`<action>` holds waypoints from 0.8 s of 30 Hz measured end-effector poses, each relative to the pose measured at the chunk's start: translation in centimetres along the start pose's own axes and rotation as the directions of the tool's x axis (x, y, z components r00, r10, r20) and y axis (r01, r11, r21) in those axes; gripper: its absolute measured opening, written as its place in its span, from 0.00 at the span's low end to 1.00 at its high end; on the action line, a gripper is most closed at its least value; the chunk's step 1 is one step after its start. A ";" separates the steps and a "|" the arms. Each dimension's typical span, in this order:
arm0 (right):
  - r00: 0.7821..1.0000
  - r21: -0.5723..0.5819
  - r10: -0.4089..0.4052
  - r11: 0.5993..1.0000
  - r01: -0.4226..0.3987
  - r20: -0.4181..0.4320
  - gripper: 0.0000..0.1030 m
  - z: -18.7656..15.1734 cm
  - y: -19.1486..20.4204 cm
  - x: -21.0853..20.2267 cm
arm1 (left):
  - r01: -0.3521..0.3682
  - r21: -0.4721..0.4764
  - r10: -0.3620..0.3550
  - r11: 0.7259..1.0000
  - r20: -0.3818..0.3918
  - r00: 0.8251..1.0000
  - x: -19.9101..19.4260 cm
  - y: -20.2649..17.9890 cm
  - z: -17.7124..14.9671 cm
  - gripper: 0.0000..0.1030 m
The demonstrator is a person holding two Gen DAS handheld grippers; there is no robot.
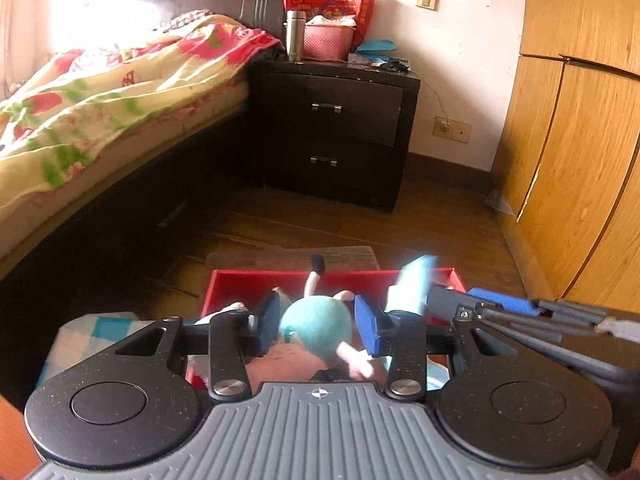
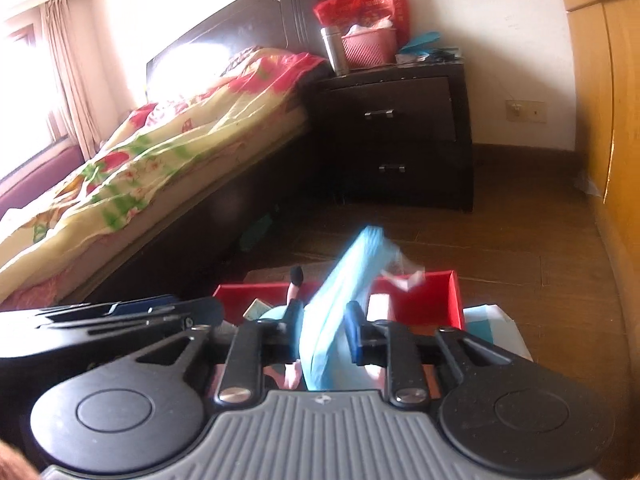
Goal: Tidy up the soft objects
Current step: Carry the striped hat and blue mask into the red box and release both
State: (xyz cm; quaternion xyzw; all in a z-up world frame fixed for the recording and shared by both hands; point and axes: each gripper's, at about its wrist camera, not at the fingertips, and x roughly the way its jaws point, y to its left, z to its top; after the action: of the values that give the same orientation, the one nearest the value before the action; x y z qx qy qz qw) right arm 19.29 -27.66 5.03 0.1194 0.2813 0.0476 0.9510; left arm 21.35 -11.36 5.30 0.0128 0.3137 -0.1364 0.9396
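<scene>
Over the red box [image 1: 256,280] at six o'clock, the left gripper [image 1: 316,322] stands apart around a teal plush doll [image 1: 316,328]; the right gripper [image 2: 324,330] loosely straddles a blue cloth [image 2: 344,276]. Dropping-in looks underway; next, lift both clear.

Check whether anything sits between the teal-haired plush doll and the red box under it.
Nothing visible does. The teal-haired plush doll hangs between the left gripper jaws directly over the open red box. Its long light-blue hair runs through the right gripper. The box floor beneath is hidden.
</scene>
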 end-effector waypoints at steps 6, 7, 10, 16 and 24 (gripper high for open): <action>1.000 0.002 -0.005 1.000 0.005 0.010 0.22 -0.3 0.3 -2.6 | 0.008 -0.025 -0.008 1.000 -0.002 1.000 -2.9 1.1 -0.9 0.44; 1.000 0.004 0.001 1.000 -0.001 0.015 0.22 -0.5 0.4 -3.3 | 0.008 -0.025 -0.008 1.000 -0.005 1.000 -3.4 1.2 -1.1 0.44; 1.000 0.026 0.011 1.000 -0.012 0.015 0.22 -1.3 0.6 -5.2 | 0.009 -0.018 -0.010 1.000 -0.014 1.000 -5.2 1.3 -2.0 0.44; 1.000 0.028 0.025 0.999 -0.025 0.001 0.22 -3.5 1.4 -8.4 | 0.034 -0.013 -0.034 0.999 -0.033 0.999 -8.3 1.3 -4.6 0.49; 1.000 0.088 0.015 0.996 -0.015 0.000 0.23 -5.4 -0.1 -11.8 | 0.056 -0.035 -0.059 0.998 -0.077 0.995 -10.3 2.6 -7.9 0.49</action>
State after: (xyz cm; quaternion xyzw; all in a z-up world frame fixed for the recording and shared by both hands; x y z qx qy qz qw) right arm 6.46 -28.49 6.74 0.1632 0.2824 0.0422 0.9444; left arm 9.46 -5.41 4.90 -0.0061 0.3527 -0.1577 0.9223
